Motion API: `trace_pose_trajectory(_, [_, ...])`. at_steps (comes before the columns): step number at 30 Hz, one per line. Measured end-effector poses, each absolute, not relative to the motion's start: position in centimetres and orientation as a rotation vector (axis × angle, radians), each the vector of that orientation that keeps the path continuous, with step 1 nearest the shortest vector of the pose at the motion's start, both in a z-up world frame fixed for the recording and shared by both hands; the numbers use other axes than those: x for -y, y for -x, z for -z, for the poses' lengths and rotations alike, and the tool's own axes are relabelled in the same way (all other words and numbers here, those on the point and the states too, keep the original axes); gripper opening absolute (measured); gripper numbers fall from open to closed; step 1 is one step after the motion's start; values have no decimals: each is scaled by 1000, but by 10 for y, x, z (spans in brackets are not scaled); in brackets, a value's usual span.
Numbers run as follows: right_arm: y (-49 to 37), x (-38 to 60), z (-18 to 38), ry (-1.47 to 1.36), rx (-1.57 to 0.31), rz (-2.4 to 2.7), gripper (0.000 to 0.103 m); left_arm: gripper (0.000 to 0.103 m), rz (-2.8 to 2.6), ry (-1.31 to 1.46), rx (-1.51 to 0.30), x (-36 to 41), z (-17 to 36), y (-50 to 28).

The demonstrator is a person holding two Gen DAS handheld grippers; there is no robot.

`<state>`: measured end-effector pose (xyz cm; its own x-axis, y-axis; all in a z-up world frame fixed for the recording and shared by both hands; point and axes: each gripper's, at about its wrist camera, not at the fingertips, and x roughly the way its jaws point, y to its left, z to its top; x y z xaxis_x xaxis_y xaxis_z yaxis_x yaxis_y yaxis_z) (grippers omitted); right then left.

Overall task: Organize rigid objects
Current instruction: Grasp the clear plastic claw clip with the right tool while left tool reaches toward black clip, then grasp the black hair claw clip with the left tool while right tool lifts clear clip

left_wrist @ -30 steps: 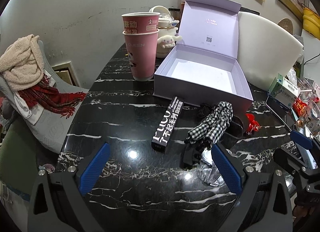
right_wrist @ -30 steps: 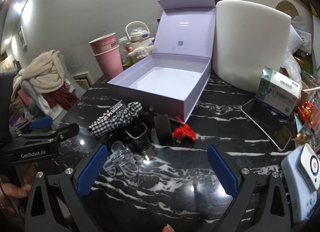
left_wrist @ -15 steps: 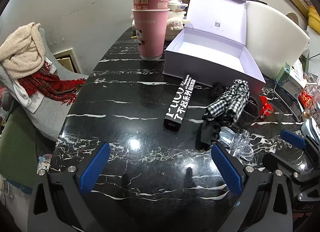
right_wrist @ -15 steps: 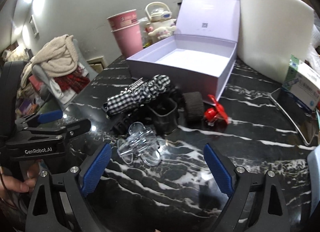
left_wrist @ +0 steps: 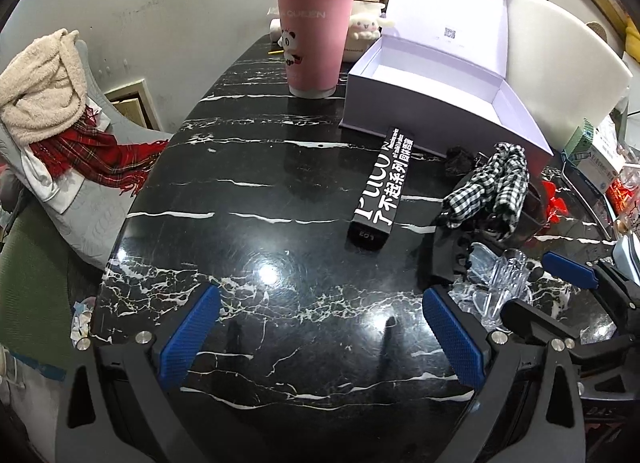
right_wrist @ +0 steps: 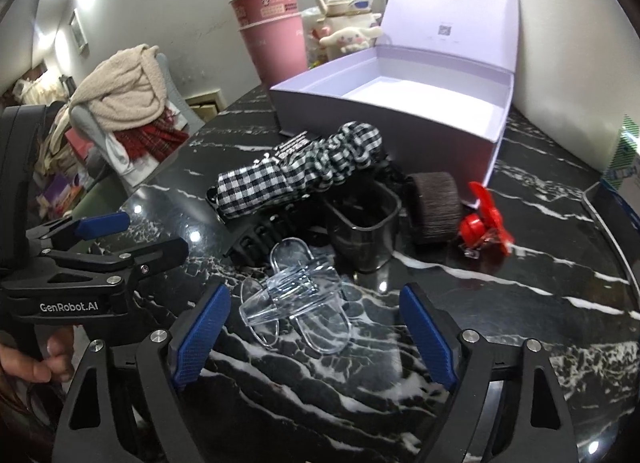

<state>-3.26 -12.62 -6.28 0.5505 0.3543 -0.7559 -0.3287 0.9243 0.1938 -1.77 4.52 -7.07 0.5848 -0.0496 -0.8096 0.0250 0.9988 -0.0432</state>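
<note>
Now that the right gripper [right_wrist: 314,329] has dropped closer than a second ago, the clear hair clip [right_wrist: 296,295] sits between its jaws, which are closing but not touching it yet. The open lilac box [right_wrist: 400,111] waits at 12 o'clock behind the pile, so looks like a grab is coming. The left gripper [left_wrist: 320,337] hangs released over bare marble table [left_wrist: 240,191].

Glossy black marble table [right_wrist: 500,303]; clear plastic clip [right_wrist: 296,299]; matt lilac cardboard box [right_wrist: 400,119]; checked cloth [right_wrist: 304,167].
</note>
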Motion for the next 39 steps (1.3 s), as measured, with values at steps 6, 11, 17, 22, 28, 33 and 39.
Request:
trace_pose_trajectory(6, [28,120,69,-23,-904,-436,77,103,58,24,-963,-43,76,14])
trace_pose_trajectory(11, [26,120,69,-17,-900,-469,47,103,84,22,-962,-37,75,11])
trace_pose_trajectory(17, [32,136,68,-21,-902,-461,43,103,152,22,-936,-23,68,9])
trace_pose_trajectory(22, [39,154,68,-10,-886,-431,43,103,207,15,-929,-10,63,6])
trace_pose_trajectory(28, [50,169,61,-15,-849,-412,73,92,253,15,-943,5,69,0])
trace_pose_trajectory(33, [61,175,58,41,-813,-407,73,80,286,10,-938,17,70,-4])
trace_pose_trajectory(39, [61,173,65,31,-825,-429,73,79,288,-61,-897,25,70,-5])
